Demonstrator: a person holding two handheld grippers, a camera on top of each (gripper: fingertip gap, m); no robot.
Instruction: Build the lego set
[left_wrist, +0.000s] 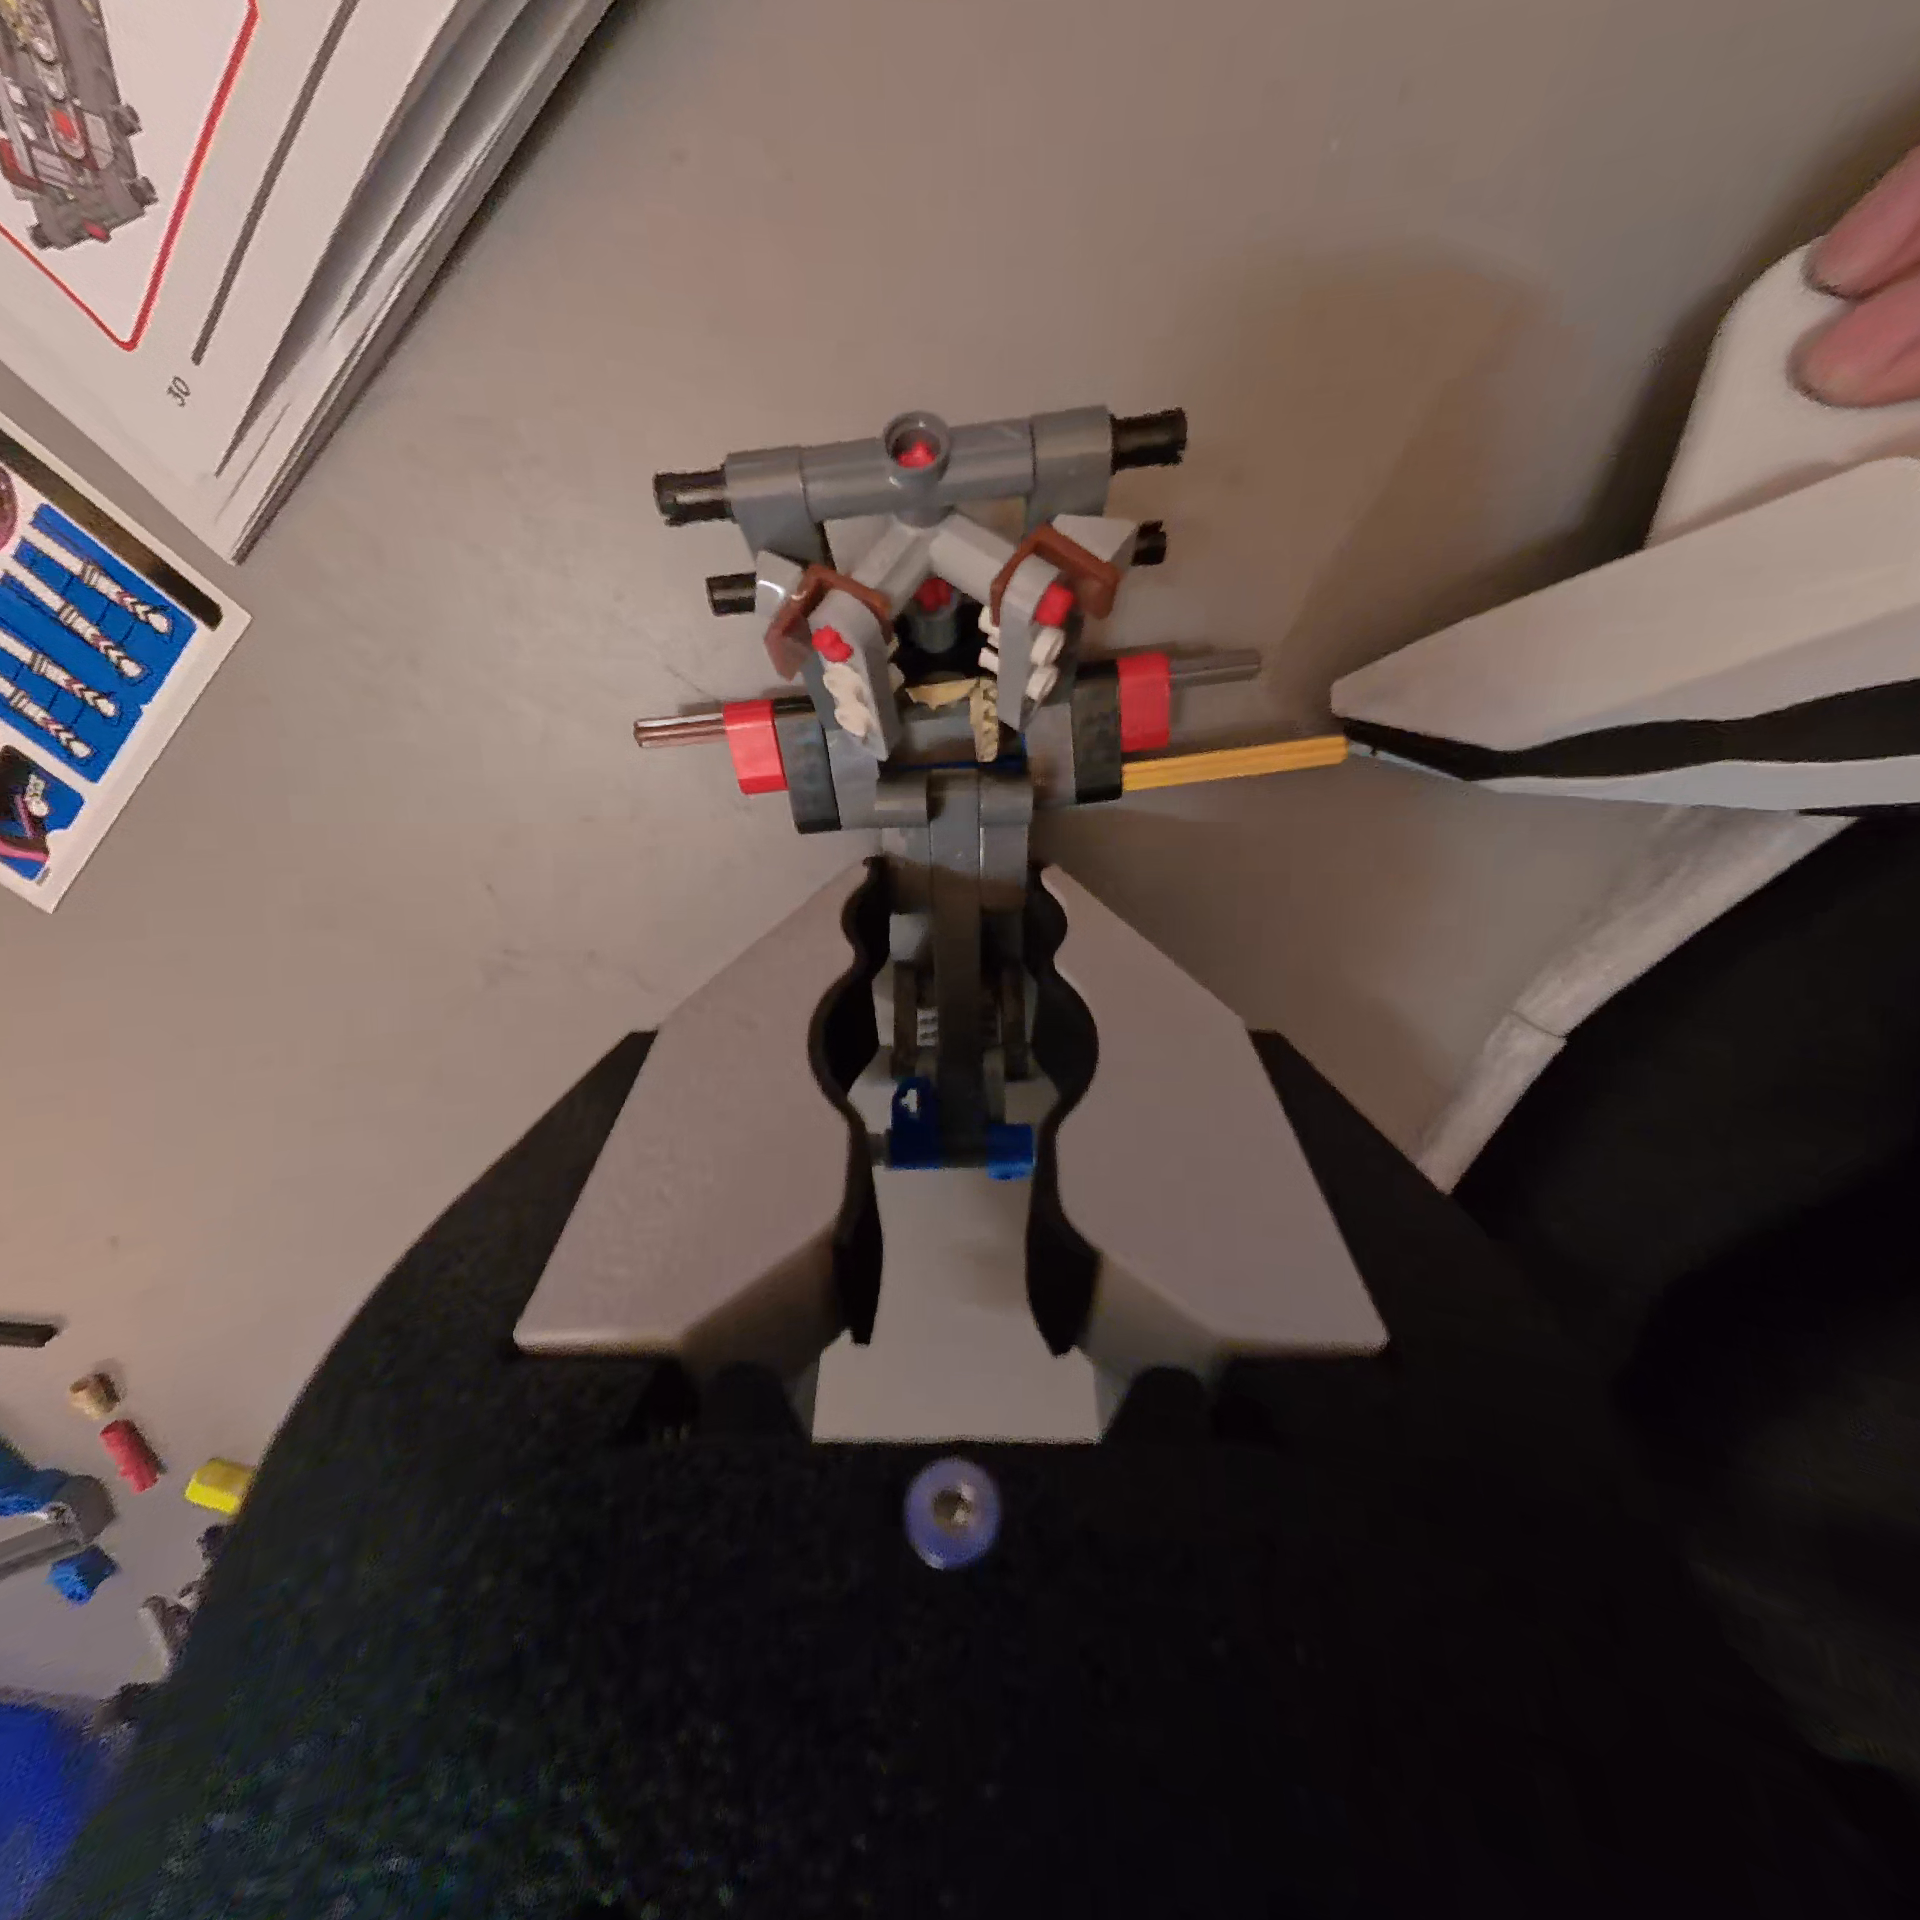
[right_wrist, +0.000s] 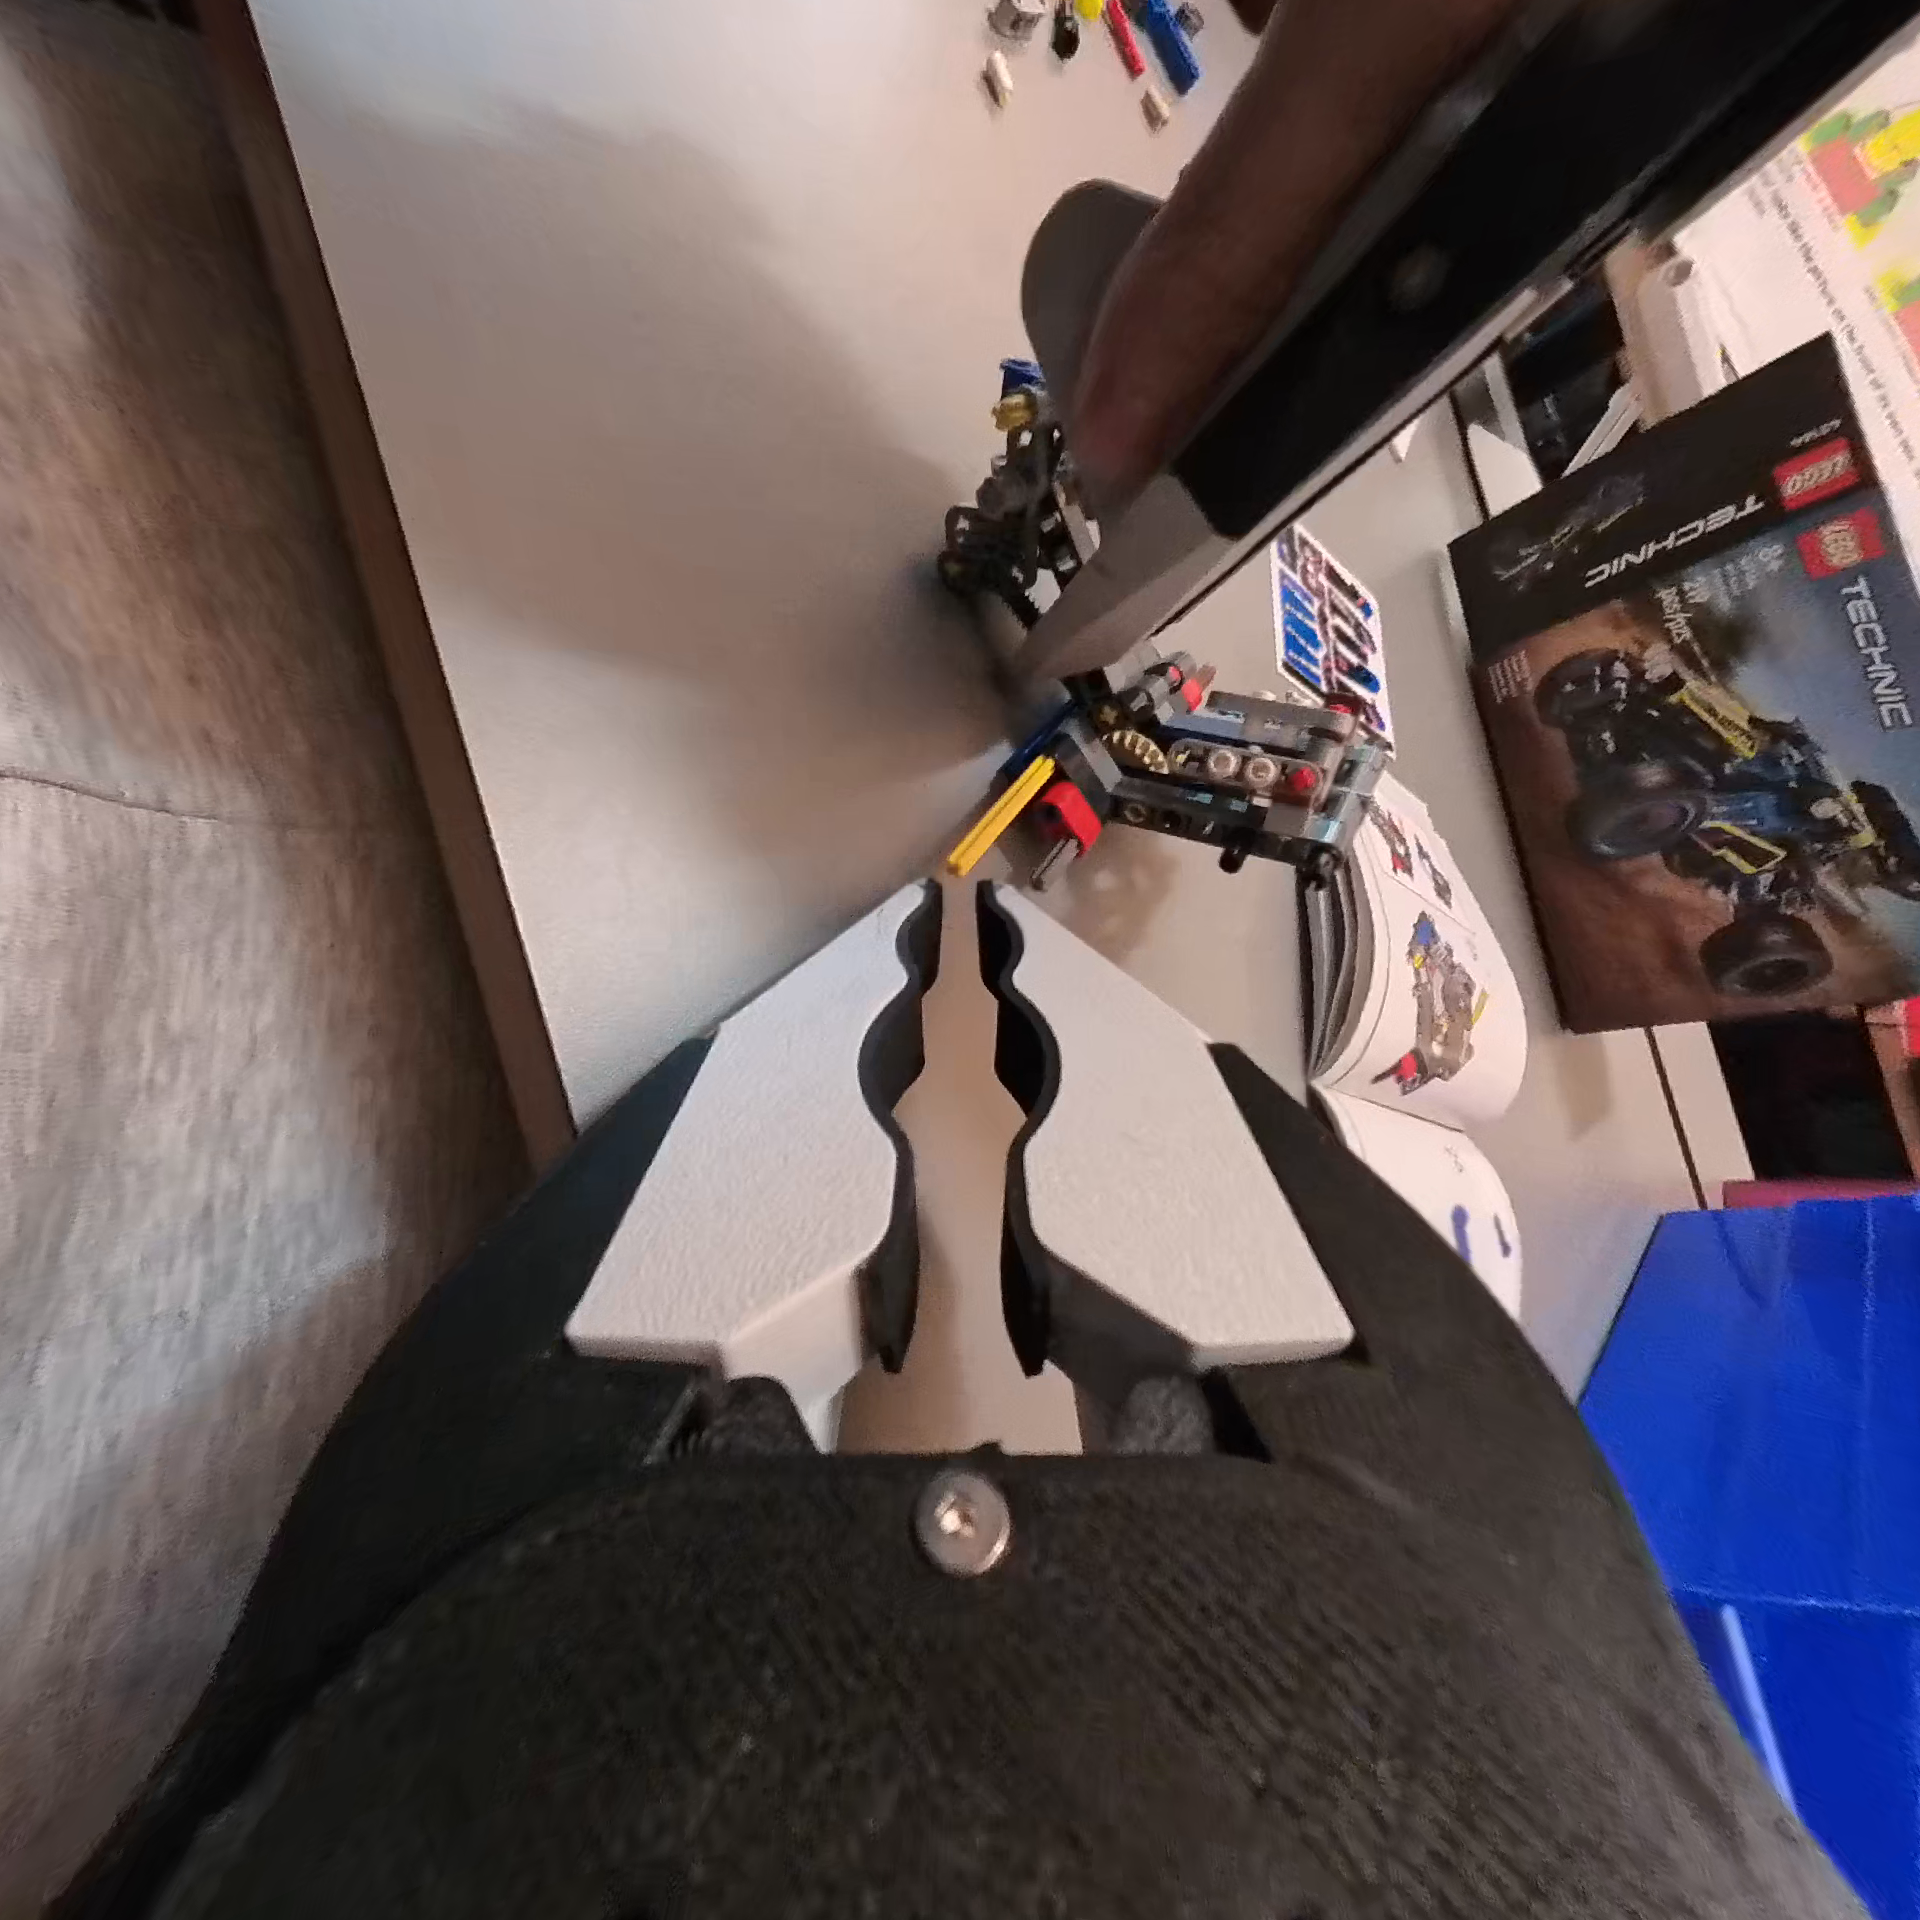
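Observation:
The partly built grey Lego chassis (left_wrist: 935, 644) has red bushes, black pins and brown clips. My left gripper (left_wrist: 956, 873) is shut on its narrow dark rear beam and holds it over the table. A yellow axle (left_wrist: 1226, 764) sticks out of the chassis to the right. My right gripper (left_wrist: 1340, 727) comes in from the right with its tips at the axle's free end. In the right wrist view the right gripper (right_wrist: 956, 888) is nearly shut with nothing between the fingers. The yellow axle (right_wrist: 997, 816) ends just beyond its tips. The chassis (right_wrist: 1226, 769) and left gripper (right_wrist: 1101, 592) lie ahead.
An open instruction booklet (left_wrist: 208, 208) and a blue sticker sheet (left_wrist: 83, 644) lie at the upper left. Loose pieces (left_wrist: 125, 1455) sit at the lower left. In the right wrist view the set's box (right_wrist: 1683, 727), a blue bin (right_wrist: 1766, 1455) and the table's edge (right_wrist: 416, 727) show. One gripper's finger ends stand about 7 cm off the other's.

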